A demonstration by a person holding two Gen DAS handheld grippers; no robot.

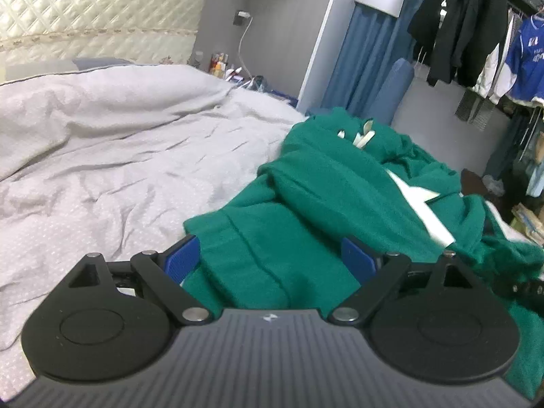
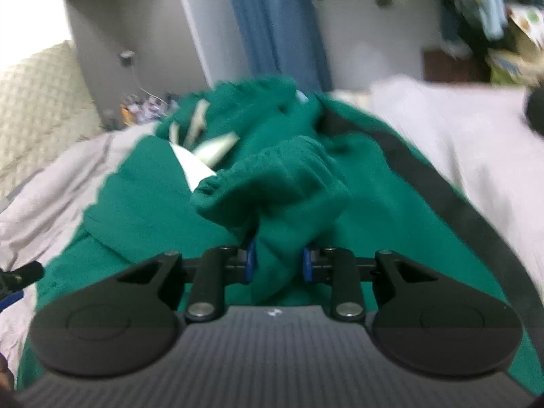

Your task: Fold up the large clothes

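A large green hooded sweatshirt with white drawstrings and white patches lies crumpled on the bed. In the left wrist view my left gripper stands wide open low over its near edge. A fold of green cloth lies between the blue pads, and they do not squeeze it. In the blurred right wrist view my right gripper is shut on a bunched sleeve of the sweatshirt. The ribbed cuff end stands up just beyond its pads.
A rumpled pale grey duvet covers the bed. A quilted headboard stands behind it, and a cluttered bedside shelf sits by the grey wall. A rack of hanging clothes and blue curtains fill the right.
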